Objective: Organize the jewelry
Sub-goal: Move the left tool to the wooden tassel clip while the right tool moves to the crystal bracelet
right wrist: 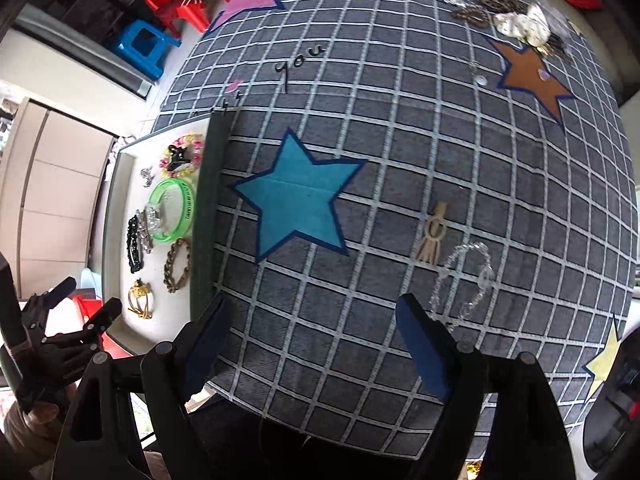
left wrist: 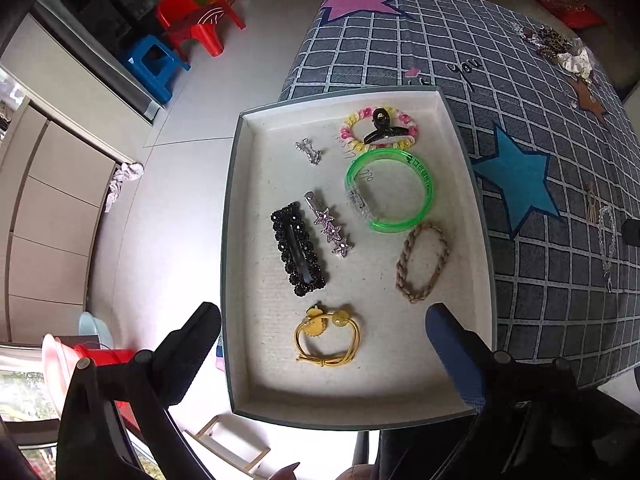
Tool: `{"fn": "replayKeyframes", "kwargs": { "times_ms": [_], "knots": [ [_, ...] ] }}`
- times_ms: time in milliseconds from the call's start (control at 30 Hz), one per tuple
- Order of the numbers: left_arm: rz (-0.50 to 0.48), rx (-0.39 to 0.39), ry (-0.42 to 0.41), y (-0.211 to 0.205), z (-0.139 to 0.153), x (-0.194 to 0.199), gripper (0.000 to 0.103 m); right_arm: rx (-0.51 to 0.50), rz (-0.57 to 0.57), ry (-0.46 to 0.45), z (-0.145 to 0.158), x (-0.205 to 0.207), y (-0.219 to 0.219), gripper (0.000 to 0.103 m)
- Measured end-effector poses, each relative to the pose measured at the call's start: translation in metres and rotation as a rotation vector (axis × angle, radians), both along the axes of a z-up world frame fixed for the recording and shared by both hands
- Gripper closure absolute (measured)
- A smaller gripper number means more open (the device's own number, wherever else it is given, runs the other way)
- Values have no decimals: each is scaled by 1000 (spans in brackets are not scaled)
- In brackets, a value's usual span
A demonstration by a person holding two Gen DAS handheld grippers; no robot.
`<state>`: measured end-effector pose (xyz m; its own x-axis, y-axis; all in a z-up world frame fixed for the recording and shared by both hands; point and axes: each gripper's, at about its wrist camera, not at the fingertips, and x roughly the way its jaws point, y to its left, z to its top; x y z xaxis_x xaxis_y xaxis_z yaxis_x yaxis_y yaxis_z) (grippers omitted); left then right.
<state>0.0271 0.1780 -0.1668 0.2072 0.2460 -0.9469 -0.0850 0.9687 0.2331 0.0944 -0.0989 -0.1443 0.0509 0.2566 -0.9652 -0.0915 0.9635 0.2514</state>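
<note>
A shallow white-lined box point(left wrist: 256, 392) sits at the table's left end and holds several pieces: a yellow hair tie point(left wrist: 328, 338), a black beaded clip point(left wrist: 298, 248), a star clip point(left wrist: 330, 228), a green bangle point(left wrist: 390, 190), a braided tan band point(left wrist: 422, 264) and a black claw clip point(left wrist: 384, 128). My left gripper point(left wrist: 324, 316) hangs open above the yellow hair tie, not touching it. My right gripper point(right wrist: 312, 312) is open over the checked cloth point(right wrist: 400, 128), empty. A clear bead bracelet point(right wrist: 464, 280) lies just beyond its right finger, beside a tan earring point(right wrist: 434, 234).
More loose jewelry and scrunchies point(right wrist: 516, 16) are heaped at the table's far right corner. The box point(right wrist: 204, 208) shows at the left of the right wrist view. Beyond the table's left edge are the floor, a red chair point(left wrist: 192, 24) and a blue stool point(left wrist: 152, 64).
</note>
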Motion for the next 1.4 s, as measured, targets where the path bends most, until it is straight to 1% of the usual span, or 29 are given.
{"fn": "replayKeyframes", "kwargs": {
  "times_ms": [100, 167, 367, 500, 667, 867, 1067, 1200, 1400],
  "knots": [
    [-16, 7, 10, -8, -4, 6, 0, -9, -47, 26, -4, -6, -23, 17],
    [-28, 2, 10, -20, 4, 11, 0, -23, -80, 34, -5, -11, -39, 17],
    [-126, -72, 14, -70, 18, 33, 0, -53, -183, 63, -14, -23, -85, 17],
    [-186, -123, 31, -106, 17, 55, 0, -84, -200, 64, -21, -29, -100, 17],
    [-230, -183, 79, -146, -2, 83, 0, -123, -221, 68, -32, -36, -107, 17],
    [-280, -210, 135, -185, -39, 108, 0, -150, -277, 42, -44, -38, -114, 18],
    [-316, -221, 153, -215, -68, 135, 0, -194, -301, -6, -54, -43, -114, 18],
    [-324, -226, 162, -231, -83, 151, 0, -201, -330, -23, -61, -46, -111, 18],
    [-354, -186, 171, -250, -100, 166, 0, -222, -347, -78, -62, -49, -107, 18]
  ]
}}
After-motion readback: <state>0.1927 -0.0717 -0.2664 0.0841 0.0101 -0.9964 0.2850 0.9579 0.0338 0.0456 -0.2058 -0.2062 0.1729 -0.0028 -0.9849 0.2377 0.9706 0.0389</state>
